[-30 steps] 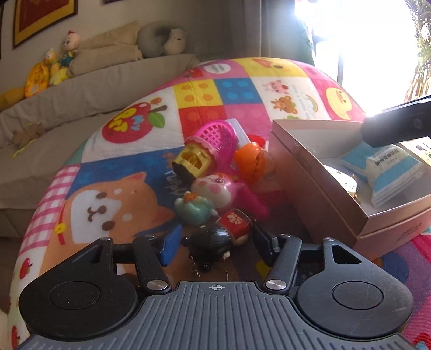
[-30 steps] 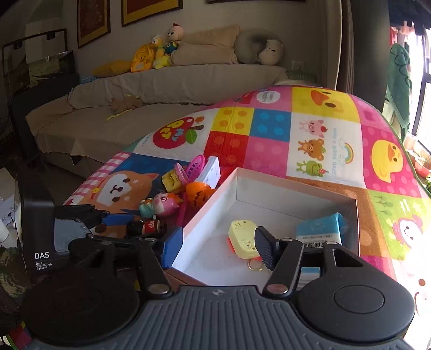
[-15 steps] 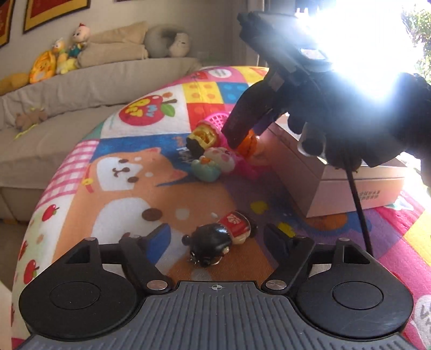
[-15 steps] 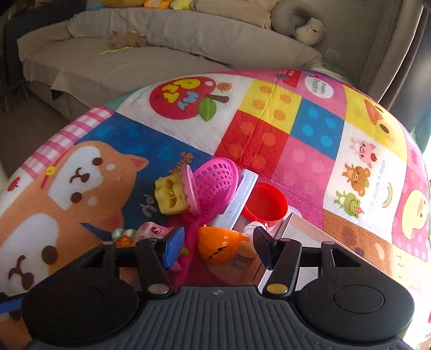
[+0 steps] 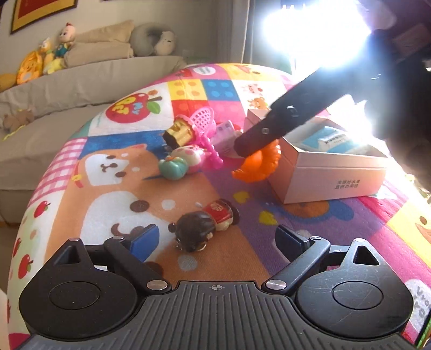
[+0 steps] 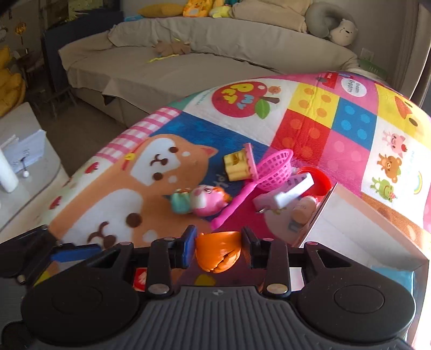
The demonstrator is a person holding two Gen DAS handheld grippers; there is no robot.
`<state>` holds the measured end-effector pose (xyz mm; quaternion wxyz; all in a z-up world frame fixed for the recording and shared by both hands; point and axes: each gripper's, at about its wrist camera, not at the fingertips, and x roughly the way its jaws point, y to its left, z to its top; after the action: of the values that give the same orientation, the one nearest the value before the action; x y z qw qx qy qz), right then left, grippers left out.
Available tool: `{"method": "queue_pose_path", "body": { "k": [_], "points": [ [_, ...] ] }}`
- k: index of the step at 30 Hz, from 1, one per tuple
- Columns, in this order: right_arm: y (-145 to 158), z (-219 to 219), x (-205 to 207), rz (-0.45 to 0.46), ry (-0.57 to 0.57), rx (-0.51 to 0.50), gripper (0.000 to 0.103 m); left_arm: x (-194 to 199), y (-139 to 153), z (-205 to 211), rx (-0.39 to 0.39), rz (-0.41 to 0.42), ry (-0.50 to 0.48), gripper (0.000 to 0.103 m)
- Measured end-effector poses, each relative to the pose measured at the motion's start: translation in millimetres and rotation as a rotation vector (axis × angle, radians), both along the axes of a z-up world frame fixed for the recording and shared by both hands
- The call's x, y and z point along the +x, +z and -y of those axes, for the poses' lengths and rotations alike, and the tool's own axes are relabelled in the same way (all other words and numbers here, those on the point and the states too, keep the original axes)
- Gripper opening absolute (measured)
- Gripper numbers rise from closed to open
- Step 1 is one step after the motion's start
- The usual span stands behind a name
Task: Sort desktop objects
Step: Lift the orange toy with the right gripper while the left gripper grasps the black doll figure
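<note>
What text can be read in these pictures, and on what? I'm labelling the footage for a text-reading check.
"My Pet": on the red apple patch of the play mat.
"Vroom vroom": white bubble patch, barely legible.
Cardboard box side print: too small, appears inverted.
Blue packet: glare-washed, unreadable.

A bright cartoon play mat carries a black-haired doll, scattered toys and a cardboard box.

This is a home living room with a child's play corner. A long beige sofa with cushions, stuffed toys and a neck pillow runs along the wall, framed pictures hang above it, and a bright cartoon play mat covers the foreground surface.
</note>
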<state>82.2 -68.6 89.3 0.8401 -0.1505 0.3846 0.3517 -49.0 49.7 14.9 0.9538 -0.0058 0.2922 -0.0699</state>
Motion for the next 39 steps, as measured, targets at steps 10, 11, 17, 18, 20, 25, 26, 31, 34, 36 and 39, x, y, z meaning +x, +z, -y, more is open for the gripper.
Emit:
{"method": "queue_pose_path", "body": {
  "k": [10,11,17,18,20,25,26,31,34,36,39],
  "points": [
    [-23,80,-79,0.090,-0.071,-0.051,0.036,4,-3,3,0.026,-0.083,0.041,0.098],
    [-28,84,-83,0.145,-0.097,-0.099,0.036,5,-3,4,0.016,-0.093,0.040,0.098],
    [-37,121,-91,0.203,-0.230,-0.047,0.079,15,-6,14,-0.001,-0.132,0.031,0.100],
    [-41,129,-91,0.190,-0.263,-0.023,0.084,19,-6,16,0.004,-0.132,0.032,0.100],
    [-47,140,-91,0.168,-0.314,0.006,0.090,28,-6,19,0.008,-0.132,0.038,0.100],
    [-64,159,-98,0.098,-0.391,0.076,0.096,50,-5,22,-0.002,-0.111,0.036,0.101],
    [-66,160,-101,0.098,-0.396,0.087,0.099,52,-6,24,0.003,-0.105,0.022,0.101],
    [-68,165,-112,0.143,-0.410,0.108,0.102,50,-6,36,0.041,-0.071,-0.085,0.101],
    [-68,169,-115,0.143,-0.417,0.125,0.103,43,-5,43,0.094,-0.047,-0.101,0.103],
    [-72,172,-116,0.126,-0.419,0.130,0.103,43,-6,45,0.113,-0.051,-0.081,0.103],
    [-80,174,-115,0.075,-0.416,0.145,0.103,49,-6,43,0.116,-0.073,-0.040,0.103]
  ]
}}
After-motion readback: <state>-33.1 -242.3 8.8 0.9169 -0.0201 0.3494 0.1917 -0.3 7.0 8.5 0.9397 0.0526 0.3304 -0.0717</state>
